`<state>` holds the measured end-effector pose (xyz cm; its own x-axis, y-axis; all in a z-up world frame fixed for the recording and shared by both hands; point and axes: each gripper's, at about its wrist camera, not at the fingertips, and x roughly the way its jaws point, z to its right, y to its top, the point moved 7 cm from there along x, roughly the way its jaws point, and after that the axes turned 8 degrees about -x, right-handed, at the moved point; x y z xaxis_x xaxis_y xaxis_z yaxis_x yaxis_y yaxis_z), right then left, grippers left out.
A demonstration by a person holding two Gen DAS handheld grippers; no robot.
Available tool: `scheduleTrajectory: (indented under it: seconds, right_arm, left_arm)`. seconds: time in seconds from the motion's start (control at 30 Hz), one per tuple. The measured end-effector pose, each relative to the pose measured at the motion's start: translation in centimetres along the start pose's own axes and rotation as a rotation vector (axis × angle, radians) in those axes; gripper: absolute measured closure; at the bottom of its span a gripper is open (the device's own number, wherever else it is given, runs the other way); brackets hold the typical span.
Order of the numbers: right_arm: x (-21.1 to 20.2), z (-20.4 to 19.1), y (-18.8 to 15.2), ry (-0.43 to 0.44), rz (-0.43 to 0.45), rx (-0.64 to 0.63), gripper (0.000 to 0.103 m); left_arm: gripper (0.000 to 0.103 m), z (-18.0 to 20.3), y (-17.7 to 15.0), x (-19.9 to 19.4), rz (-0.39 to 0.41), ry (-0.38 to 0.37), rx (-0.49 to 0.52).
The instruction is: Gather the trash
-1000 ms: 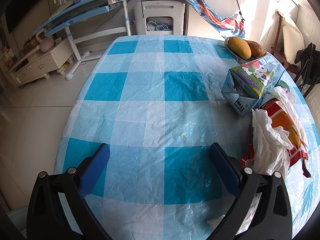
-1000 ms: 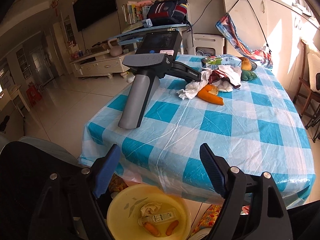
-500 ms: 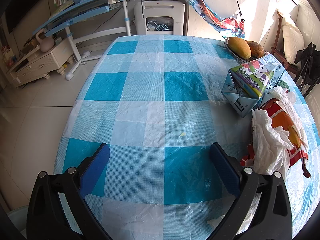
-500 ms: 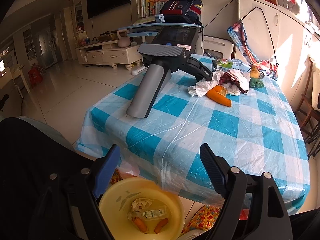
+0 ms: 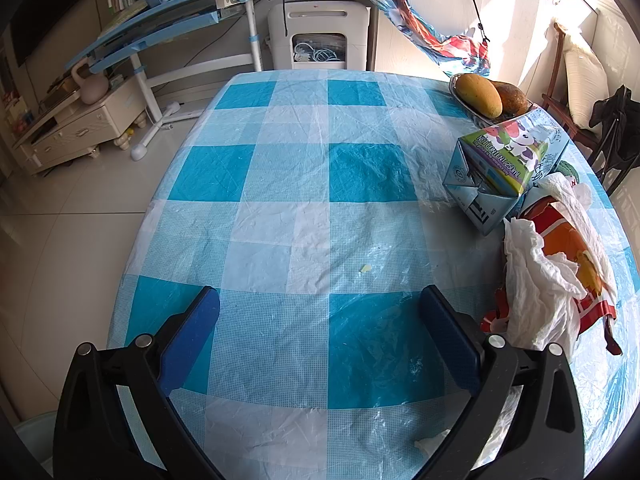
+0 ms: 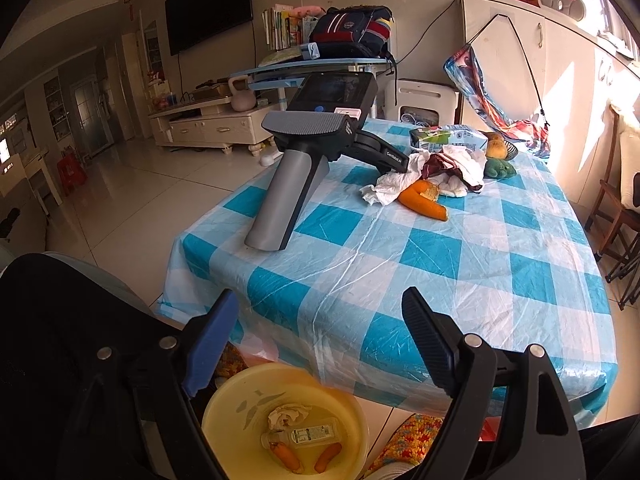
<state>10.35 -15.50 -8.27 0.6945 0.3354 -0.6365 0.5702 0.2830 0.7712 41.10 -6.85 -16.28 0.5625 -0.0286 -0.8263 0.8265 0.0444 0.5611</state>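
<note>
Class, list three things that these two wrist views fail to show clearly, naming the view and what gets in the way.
1. Left wrist view: the red snack wrapper is largely covered by the crumpled tissue.
2. Right wrist view: the label on the bottle in the yellow basin is too small to read.
3. Right wrist view: the floor beside the basin is hidden by the open right tool.

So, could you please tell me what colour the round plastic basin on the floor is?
Yellow: the round plastic basin shows best in the right wrist view.
</note>
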Motion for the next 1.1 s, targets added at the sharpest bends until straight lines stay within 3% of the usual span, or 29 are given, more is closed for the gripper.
scheduleTrajectory:
  seconds: [1.1]
  right_arm:
    - [-0.06,0.45,-0.40,-0.001,-0.005,0.014,0.023]
  left_arm:
    - [0.007,-0.01,0.00,-0.01,0.000,0.000,0.000]
